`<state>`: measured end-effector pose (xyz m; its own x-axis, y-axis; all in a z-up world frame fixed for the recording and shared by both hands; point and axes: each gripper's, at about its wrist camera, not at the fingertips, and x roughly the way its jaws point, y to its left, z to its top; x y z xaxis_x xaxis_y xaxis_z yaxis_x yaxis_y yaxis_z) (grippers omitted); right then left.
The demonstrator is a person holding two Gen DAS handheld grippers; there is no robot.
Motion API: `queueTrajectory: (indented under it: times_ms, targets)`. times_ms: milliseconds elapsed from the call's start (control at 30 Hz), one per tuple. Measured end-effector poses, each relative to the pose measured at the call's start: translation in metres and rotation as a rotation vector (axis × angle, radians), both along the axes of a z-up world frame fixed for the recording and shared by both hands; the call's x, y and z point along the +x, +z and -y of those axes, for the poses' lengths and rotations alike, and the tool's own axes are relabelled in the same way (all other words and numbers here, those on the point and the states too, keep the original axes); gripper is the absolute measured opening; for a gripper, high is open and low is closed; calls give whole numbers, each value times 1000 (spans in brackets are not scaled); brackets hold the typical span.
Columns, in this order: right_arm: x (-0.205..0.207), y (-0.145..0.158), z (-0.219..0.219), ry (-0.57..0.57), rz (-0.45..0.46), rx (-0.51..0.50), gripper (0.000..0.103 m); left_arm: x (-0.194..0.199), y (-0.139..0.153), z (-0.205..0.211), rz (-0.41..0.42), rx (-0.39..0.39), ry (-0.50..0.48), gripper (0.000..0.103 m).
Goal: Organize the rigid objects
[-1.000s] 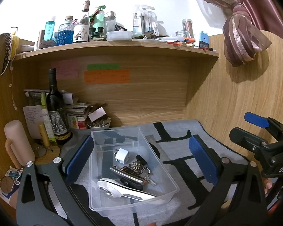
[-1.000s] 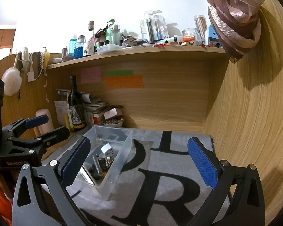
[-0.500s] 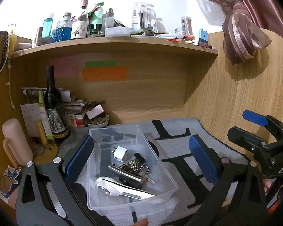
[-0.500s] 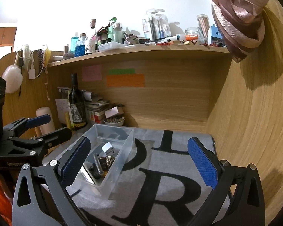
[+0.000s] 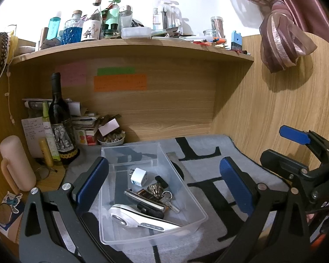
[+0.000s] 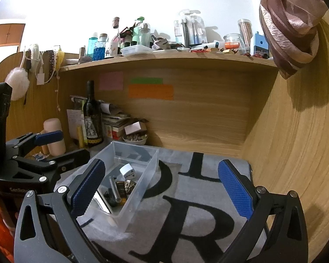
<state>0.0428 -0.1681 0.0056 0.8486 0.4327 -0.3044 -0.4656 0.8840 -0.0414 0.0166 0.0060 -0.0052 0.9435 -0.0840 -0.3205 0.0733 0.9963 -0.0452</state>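
Observation:
A clear plastic bin [image 5: 186, 194] stands on the grey mat and also shows in the right wrist view [image 6: 147, 176]. In it lie a white plug adapter [image 5: 139, 176], a bunch of keys [image 5: 162, 194], a metal cylinder [image 5: 144, 200] and a white handheld device [image 5: 140, 219]. My left gripper [image 5: 164, 186] is open and empty, hovering over the bin. My right gripper [image 6: 162, 188] is open and empty above the mat, right of the bin. Each gripper shows at the edge of the other's view.
A grey mat with black letters [image 6: 197, 214] covers the desk. A dark wine bottle [image 5: 60, 120], a pink cylinder [image 5: 17, 164], a small bowl [image 5: 111, 139] and stacked papers crowd the back left corner. A cluttered shelf [image 5: 131, 43] runs overhead. A wooden wall [image 6: 296, 153] stands on the right.
Both grippers have drifted slightly; the views tilt down a little. The bin and its contents have not moved. Both grippers stay open.

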Motion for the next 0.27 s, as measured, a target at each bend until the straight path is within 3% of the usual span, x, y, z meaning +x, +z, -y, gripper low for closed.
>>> queueTrajectory:
  times_ms: [267]
  targets:
    - [7,-3,3,-3,-17,1,103,2,-1,-1,-2,2,2,103]
